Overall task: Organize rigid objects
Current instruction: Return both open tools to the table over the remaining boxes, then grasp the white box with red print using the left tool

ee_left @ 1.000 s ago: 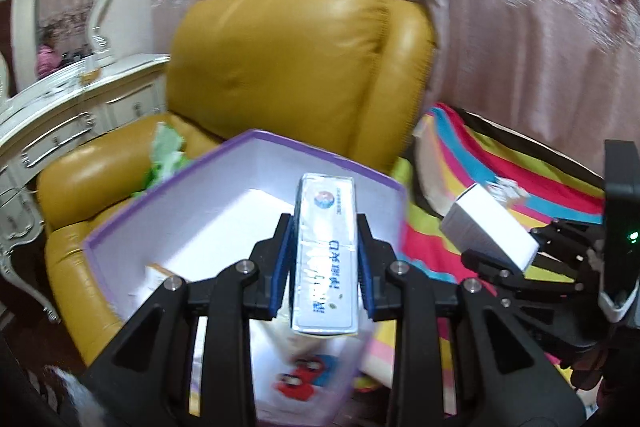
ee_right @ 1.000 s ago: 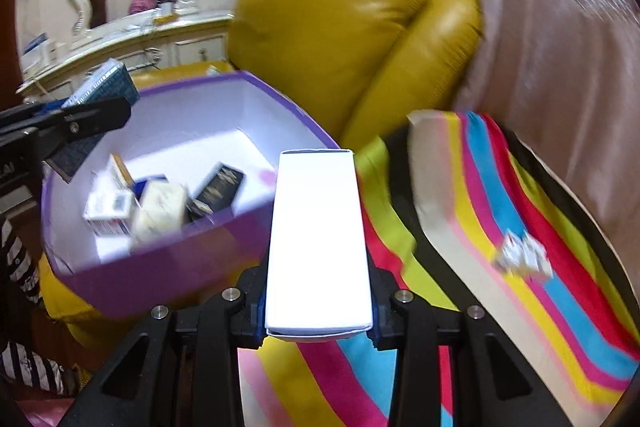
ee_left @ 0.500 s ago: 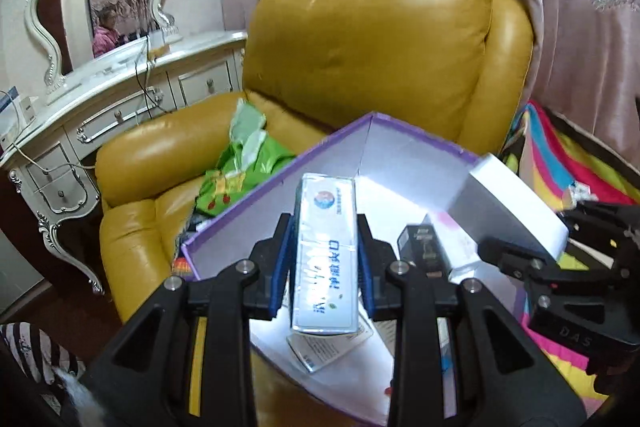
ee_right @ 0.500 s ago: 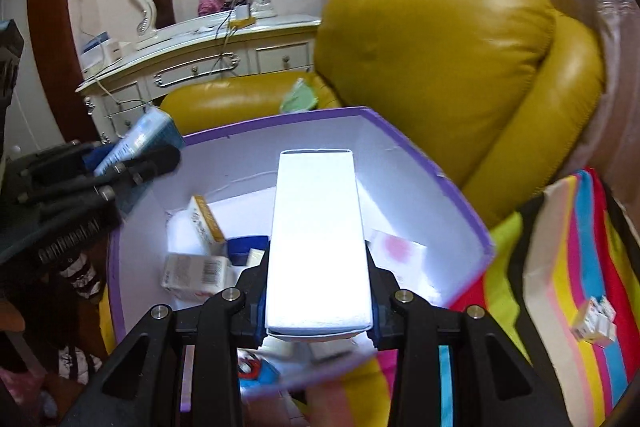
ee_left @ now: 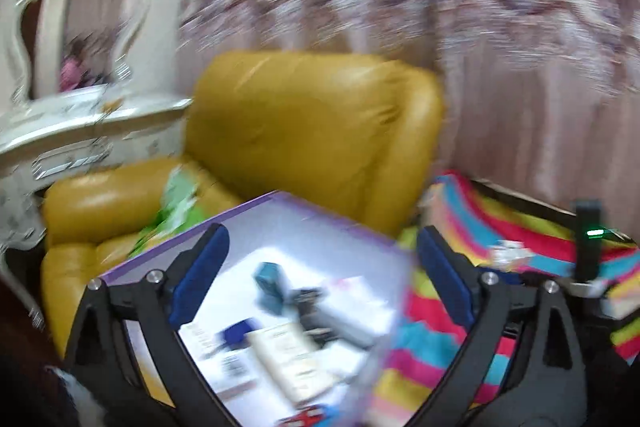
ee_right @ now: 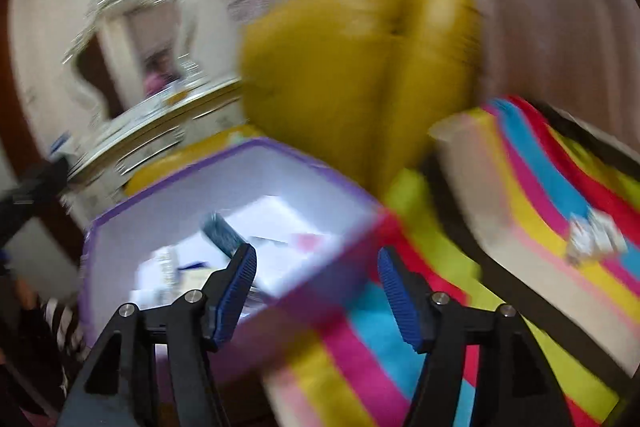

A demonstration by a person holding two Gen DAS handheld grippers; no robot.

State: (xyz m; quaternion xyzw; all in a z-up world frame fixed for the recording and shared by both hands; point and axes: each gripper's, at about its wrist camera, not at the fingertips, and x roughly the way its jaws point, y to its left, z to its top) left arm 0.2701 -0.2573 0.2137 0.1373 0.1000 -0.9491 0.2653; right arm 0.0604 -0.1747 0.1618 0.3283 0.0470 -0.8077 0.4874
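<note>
Both views are blurred. Only the left wrist view looks down into the purple-rimmed box (ee_left: 280, 215), where small cartons lie jumbled on its white floor; the right wrist view adds a small white packet (ee_right: 592, 235) on the striped blanket (ee_right: 540, 195). Left gripper (ee_left: 320, 279) and right gripper (ee_right: 316, 291) are opening wide, nothing between their ribbed blue pads.

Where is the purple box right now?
The purple box sits low in both wrist views, on the yellow armchair, left of the striped blanket, with small packages inside.
</note>
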